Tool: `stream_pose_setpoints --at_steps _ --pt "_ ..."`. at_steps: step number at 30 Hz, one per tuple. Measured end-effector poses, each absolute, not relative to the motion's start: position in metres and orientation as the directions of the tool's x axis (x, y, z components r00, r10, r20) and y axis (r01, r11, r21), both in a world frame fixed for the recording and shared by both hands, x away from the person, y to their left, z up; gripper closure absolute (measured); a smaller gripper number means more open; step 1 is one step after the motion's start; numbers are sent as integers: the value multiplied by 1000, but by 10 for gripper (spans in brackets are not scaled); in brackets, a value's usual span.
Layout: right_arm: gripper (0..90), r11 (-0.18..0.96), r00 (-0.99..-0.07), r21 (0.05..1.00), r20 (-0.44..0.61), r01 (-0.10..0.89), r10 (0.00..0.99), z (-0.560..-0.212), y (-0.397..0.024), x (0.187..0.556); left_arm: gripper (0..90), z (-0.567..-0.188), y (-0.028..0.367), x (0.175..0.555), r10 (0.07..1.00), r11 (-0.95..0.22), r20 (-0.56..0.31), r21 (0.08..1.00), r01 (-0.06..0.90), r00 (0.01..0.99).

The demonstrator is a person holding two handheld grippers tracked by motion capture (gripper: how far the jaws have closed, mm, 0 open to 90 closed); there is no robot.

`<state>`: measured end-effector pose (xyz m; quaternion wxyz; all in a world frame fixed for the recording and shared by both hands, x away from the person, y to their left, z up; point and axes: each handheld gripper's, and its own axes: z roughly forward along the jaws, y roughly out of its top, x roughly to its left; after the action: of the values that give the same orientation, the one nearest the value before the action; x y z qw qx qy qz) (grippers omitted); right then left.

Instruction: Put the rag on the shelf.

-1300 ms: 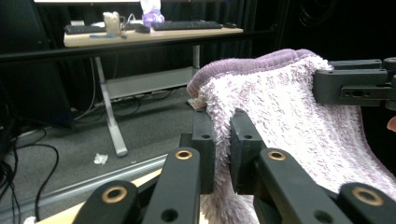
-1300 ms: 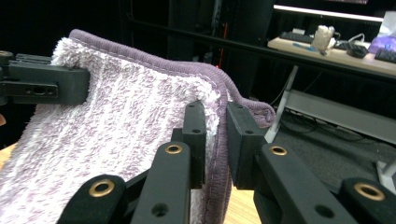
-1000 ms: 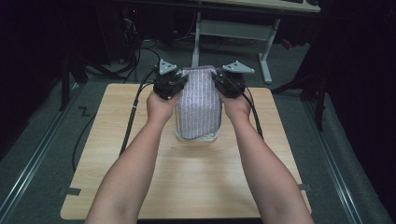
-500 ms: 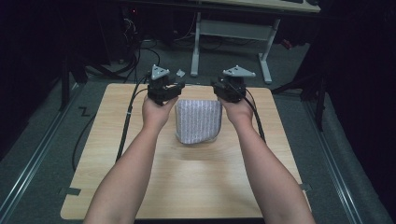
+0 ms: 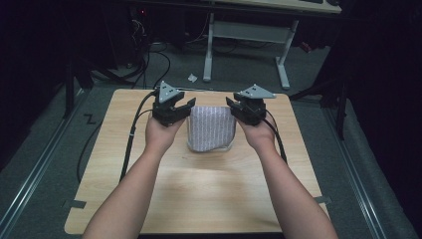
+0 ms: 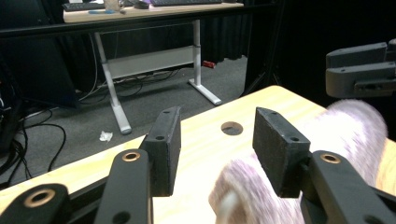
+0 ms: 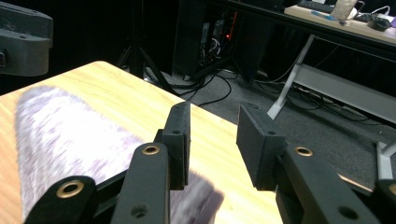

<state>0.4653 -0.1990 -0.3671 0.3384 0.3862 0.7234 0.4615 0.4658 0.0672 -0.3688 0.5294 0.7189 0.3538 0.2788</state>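
Between your two hands, near the far edge of the surface, lies the folded striped cloth, and both tools sit just beside it, one on each side. Your left tool has its jaws apart; they have just been opening. In the left gripper view the cloth lies low and blurred beneath and beyond the right-hand pad, but neither pad presses on it, and the gap shows bare wood and a round hole in the surface. Your right tool also stands with its jaws apart, having just been closing a little, with nothing between them. In the right gripper view the cloth lies off to the left of the pads, flat on the surface, and its near corner runs under the left jaw.

No container stands on the surface; the cloth is the one loose thing there. It rests slightly toward the far half, its near edge rounded, with a paler layer peeking out at the lower right corner in the high view.

Some things are hard to read. Both gripper views smear the cloth, so its stripe pattern cannot be made out there. The high view hides the jaw tips partly behind the grey plates and your hands, so whether a pad brushes the cloth's side edge cannot be told. Each gripper view catches a cut-off dark block of the other tool at its upper edge. The room beyond is dark: cables on the floor and a white-legged desk show.
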Motion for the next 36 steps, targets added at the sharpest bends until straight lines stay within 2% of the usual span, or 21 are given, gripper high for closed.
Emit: stream_pose_setpoints --at_steps 7,16,23,29,36 --pt "624 295 -471 930 -165 218 867 -377 -205 434 517 -371 76 433 782 -193 31 962 195 622" --pt "559 318 -495 923 -177 217 851 -398 -220 395 498 -395 91 394 763 -196 -1 953 232 646" --pt "497 309 -516 908 -126 284 847 -425 -235 377 424 -428 99 377 750 -219 -25 933 284 661" --pt "477 332 -516 890 -134 312 846 -446 -240 369 415 -460 103 376 744 -245 -63 900 359 665" --pt "456 343 -528 853 -96 393 844 -486 -244 356 403 -500 103 364 731 -294 -99 847 443 676"
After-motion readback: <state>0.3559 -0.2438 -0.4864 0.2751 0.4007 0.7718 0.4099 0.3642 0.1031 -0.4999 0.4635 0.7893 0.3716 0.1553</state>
